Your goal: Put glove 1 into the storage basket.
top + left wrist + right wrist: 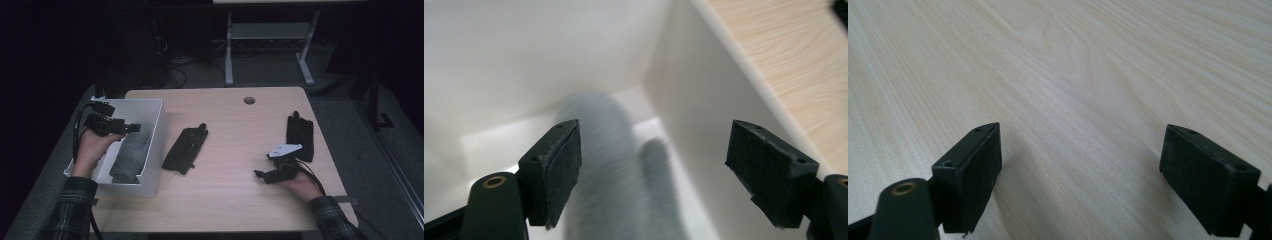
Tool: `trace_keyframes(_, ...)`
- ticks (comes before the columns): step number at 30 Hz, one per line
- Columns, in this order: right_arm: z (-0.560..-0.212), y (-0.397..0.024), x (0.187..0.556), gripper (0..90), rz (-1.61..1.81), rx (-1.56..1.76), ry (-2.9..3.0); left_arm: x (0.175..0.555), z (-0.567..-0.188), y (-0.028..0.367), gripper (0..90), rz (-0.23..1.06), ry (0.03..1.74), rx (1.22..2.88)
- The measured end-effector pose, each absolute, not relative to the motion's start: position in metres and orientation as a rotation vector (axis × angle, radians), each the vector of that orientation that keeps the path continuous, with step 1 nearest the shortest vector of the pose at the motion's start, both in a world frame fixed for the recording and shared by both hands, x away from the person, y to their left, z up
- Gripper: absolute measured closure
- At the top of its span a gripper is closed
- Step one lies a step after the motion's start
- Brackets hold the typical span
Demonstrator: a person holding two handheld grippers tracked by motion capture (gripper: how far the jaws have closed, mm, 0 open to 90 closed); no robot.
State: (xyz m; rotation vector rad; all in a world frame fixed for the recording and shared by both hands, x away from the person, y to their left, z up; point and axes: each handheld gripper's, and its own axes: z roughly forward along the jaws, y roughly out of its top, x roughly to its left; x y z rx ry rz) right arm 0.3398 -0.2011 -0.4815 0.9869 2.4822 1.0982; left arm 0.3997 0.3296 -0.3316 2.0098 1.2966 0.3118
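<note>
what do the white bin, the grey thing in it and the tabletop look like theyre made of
White bin: likely plastic, with smooth, matte, thin straight walls. Grey item inside: soft fabric, perhaps knit or fleece; it looks fuzzy and slumped, and the left gripper view blurs it. Tabletop: light wood or wood-look laminate, with fine parallel grain lines and a low sheen.

Dim lab: bench frame [270, 37], cables [175, 67]

The high view is dim, its surroundings near black, with the table [235, 150] evenly lit. In the left gripper view the grey cloth [609, 165] is smeared, and the right gripper view is bright, wood grain softening toward 12 o'clock.
</note>
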Motion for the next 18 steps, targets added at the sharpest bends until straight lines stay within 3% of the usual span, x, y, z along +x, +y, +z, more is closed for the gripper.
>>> trace_keyframes(10, -0.482, -0.201, 0.340, 16.9, 1.098, 0.988, 2.482, 0.384, -0.307, 0.264, 21.6, 0.291, 1.088, 2.044)
trace_keyframes(18, -0.482, -0.201, 0.340, 16.9, 1.099, 0.988, 2.482, 0.375, -0.311, 0.213, 21.3, 0.249, 0.993, 2.069)
